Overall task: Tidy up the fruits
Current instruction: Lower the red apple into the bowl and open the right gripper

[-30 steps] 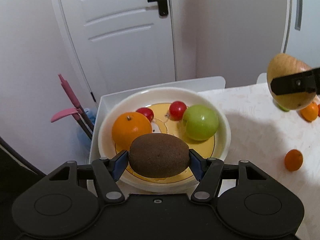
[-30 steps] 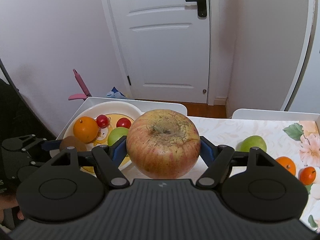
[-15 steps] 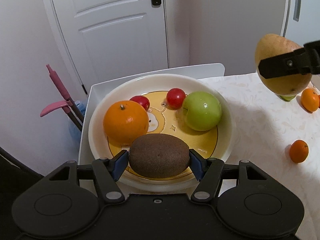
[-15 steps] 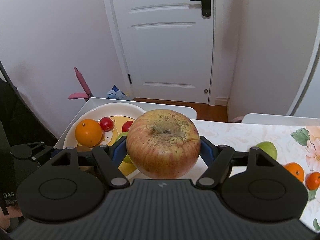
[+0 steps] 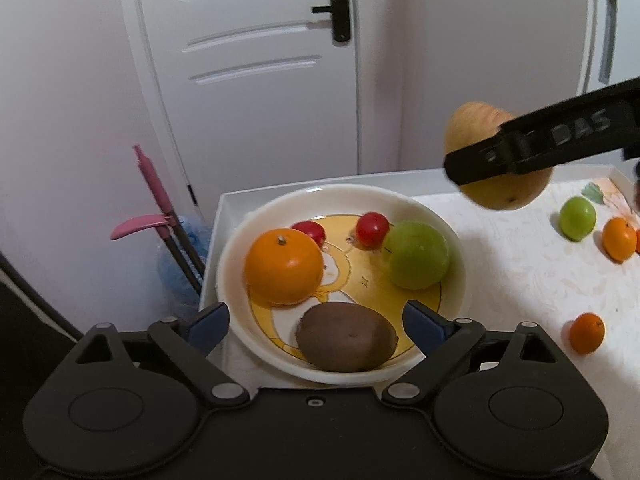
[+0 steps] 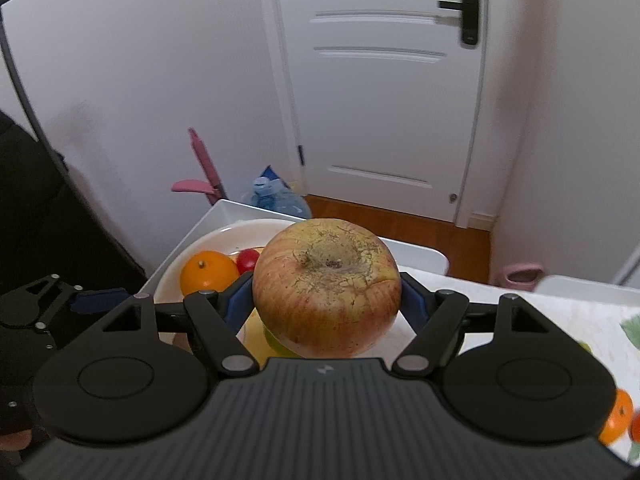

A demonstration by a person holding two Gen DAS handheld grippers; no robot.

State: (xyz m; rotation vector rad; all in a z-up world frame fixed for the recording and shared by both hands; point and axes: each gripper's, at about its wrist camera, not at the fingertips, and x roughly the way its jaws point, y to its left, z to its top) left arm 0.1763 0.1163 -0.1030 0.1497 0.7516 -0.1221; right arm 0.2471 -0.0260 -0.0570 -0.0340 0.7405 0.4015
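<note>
the left tool (image 5: 316, 330) is opening, its blue pads standing clear on either side of the kiwi (image 5: 347, 337), which lies on the near rim side of the white plate (image 5: 452, 236); that fruit looks delivered. beyond it in the plate sit an orange (image 5: 284, 266), a green apple (image 5: 418, 255) and two cherry tomatoes (image 5: 372, 229). the right tool (image 6: 326, 304) is clamped on a large russet apple (image 6: 326, 286), held in the air near the plate's right side, so this one is judged to be next in.

still out on the floral tabletop (image 5: 520, 264) are a small mandarin (image 5: 587, 333), a green fruit (image 5: 577, 218) and another mandarin (image 5: 619, 239), well apart from the plate, so the sorting is perhaps half done.

room in the plate is tight: the free patch lies between the kiwi and the green apple, and the left tool stands at the near rim where the apple might come in. further off, a pink-handled broom (image 5: 154, 200) leans by the wall, a water bottle (image 6: 276, 196) stands on the floor, and a white door (image 5: 260, 60) closes the view.
</note>
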